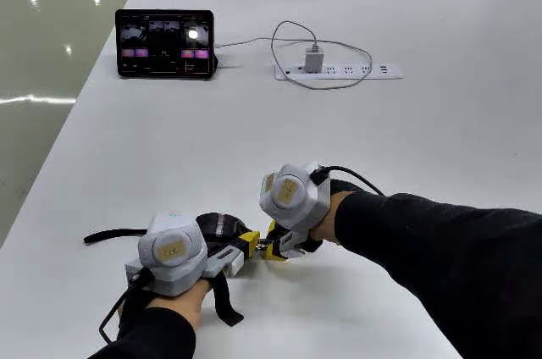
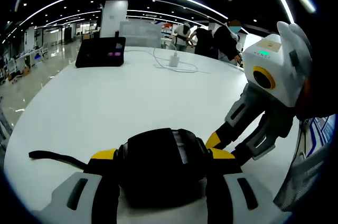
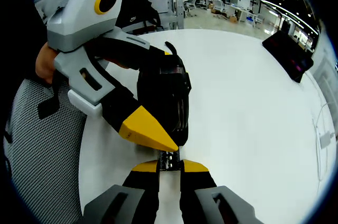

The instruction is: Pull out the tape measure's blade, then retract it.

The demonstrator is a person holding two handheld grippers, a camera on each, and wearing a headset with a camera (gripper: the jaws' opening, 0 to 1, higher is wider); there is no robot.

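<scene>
A black tape measure [image 1: 222,228] lies on the white table [image 1: 254,139] near its front edge, a black wrist strap [image 1: 110,234] trailing off to the left. My left gripper [image 1: 244,245] is shut on its case from the front. In the left gripper view the case [image 2: 163,163] sits between the yellow fingertips [image 2: 103,155]. My right gripper [image 1: 273,251] comes in from the right and meets the case's end. In the right gripper view it [image 3: 170,166] is shut on the small metal blade tip [image 3: 169,159], which barely sticks out of the case [image 3: 163,94].
At the far side a dark tablet [image 1: 165,43] stands upright. To its right, a white power strip [image 1: 339,71] has a charger [image 1: 314,60] and a looped cable plugged in. The table's left edge [image 1: 51,164] drops to a glossy floor. People stand far behind the table [image 2: 211,36].
</scene>
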